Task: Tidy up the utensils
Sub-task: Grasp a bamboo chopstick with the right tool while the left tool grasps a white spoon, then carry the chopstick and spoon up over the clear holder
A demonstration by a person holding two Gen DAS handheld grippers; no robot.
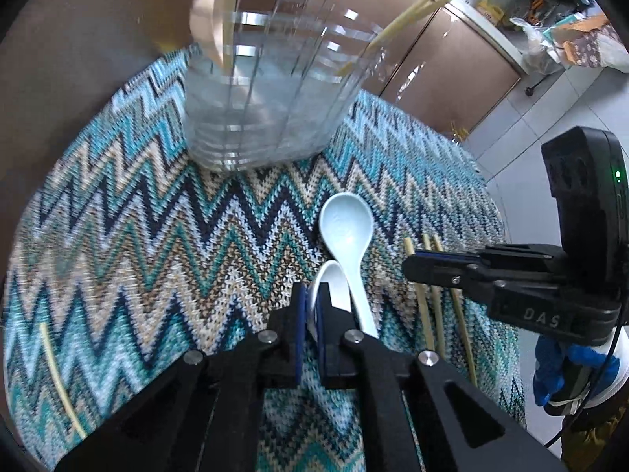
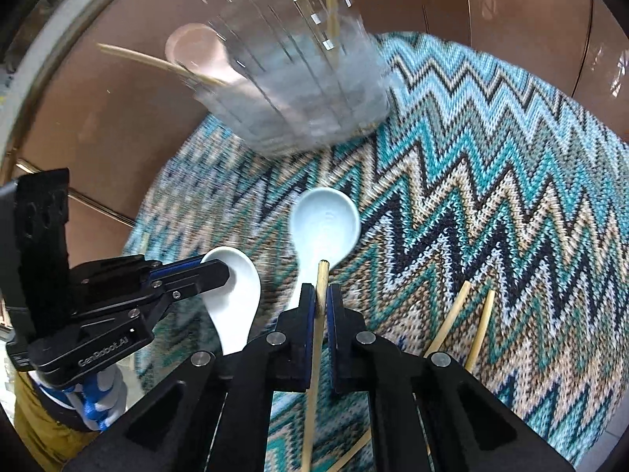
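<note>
My left gripper (image 1: 311, 302) is shut on the rim of a white spoon (image 1: 332, 275), whose bowl shows fully in the right wrist view (image 2: 236, 295). A pale blue spoon (image 1: 346, 220) lies on the mat just beyond it, handle toward me. My right gripper (image 2: 320, 299) is shut on a bamboo chopstick (image 2: 316, 354) that points up between its pads. From the left wrist view the right gripper (image 1: 409, 266) reaches in over the loose chopsticks (image 1: 436, 314). A clear plastic holder (image 1: 267, 98) stands at the mat's far edge, holding a pink spoon (image 2: 192, 51) and chopsticks (image 1: 405, 19).
A round zigzag knitted mat (image 1: 157, 236) covers a brown tabletop (image 2: 118, 126). Two loose chopsticks (image 2: 452, 314) lie right of my right gripper, and one more chopstick (image 1: 55, 373) lies at the mat's left edge. Tiled floor (image 1: 550, 110) and a cluttered counter (image 1: 570, 39) lie beyond.
</note>
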